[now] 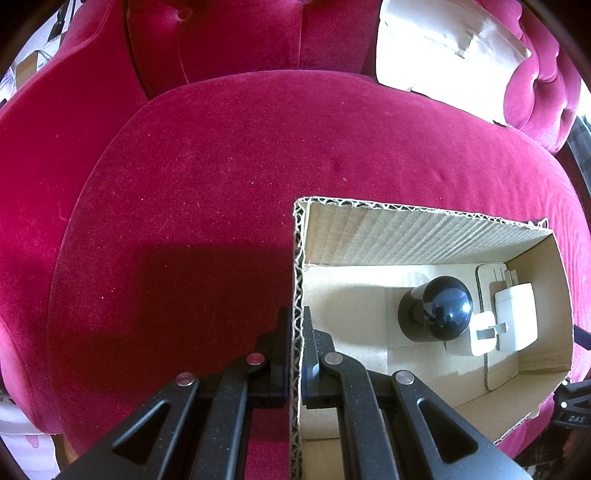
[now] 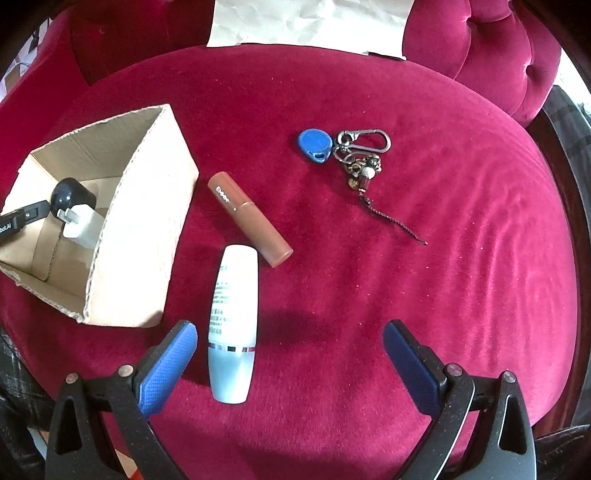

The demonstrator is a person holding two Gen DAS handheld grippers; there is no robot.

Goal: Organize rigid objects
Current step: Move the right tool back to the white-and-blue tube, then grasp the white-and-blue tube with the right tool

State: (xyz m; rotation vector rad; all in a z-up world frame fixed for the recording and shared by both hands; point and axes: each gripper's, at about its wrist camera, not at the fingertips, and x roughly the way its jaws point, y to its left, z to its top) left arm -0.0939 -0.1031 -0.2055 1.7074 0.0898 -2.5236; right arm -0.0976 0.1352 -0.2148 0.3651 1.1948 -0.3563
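An open cardboard box (image 1: 417,236) (image 2: 147,206) rests on a red velvet seat. My left gripper (image 1: 295,332) is shut on the box's left wall, one finger outside and one inside. A dark round-headed object (image 1: 443,310) (image 2: 64,194) and a white plug adapter (image 1: 513,317) (image 2: 83,223) lie in the box. My right gripper (image 2: 290,332) hangs open over the seat. A white and pale blue bottle (image 2: 232,325) lies just inside its left finger, untouched. Beyond the bottle are a brown lip-balm tube (image 2: 249,218) and a keyring with a blue tag (image 2: 314,144).
A crumpled white paper sheet (image 1: 443,48) (image 2: 310,22) leans at the back of the seat. The tufted armrest (image 2: 491,55) rises at the right. The keyring's chain (image 2: 399,225) trails toward the seat's middle. The red cushion (image 1: 184,184) spreads left of the box.
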